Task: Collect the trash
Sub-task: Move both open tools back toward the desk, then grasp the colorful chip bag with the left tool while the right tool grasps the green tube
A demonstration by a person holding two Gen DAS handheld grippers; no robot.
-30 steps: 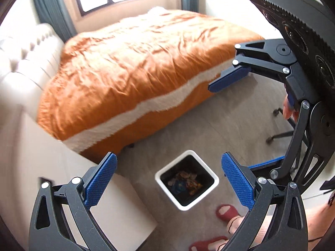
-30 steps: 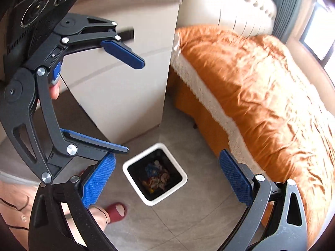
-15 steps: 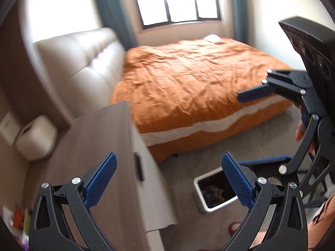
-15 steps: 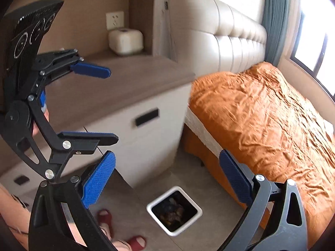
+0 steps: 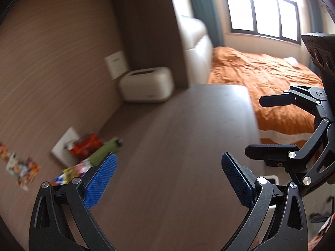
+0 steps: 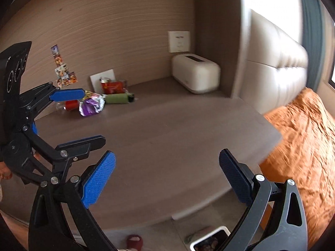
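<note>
Brown wood-grain tabletop (image 6: 167, 129) carries the trash along its back edge by the wall: a red wrapper (image 6: 113, 86), a green roll (image 6: 117, 98) and a crumpled purple-silver wrapper (image 6: 92, 104). Only the right wrist view shows the white bin (image 6: 209, 240) on the floor below the front edge. Both grippers hang released and empty, the left gripper (image 5: 167, 179) near the pile, the right gripper (image 6: 167, 179) well apart from it

Wrappers (image 6: 91, 104) lie on the desk (image 6: 167, 138) against the wall, tissue box (image 6: 195, 74) to their right.
</note>
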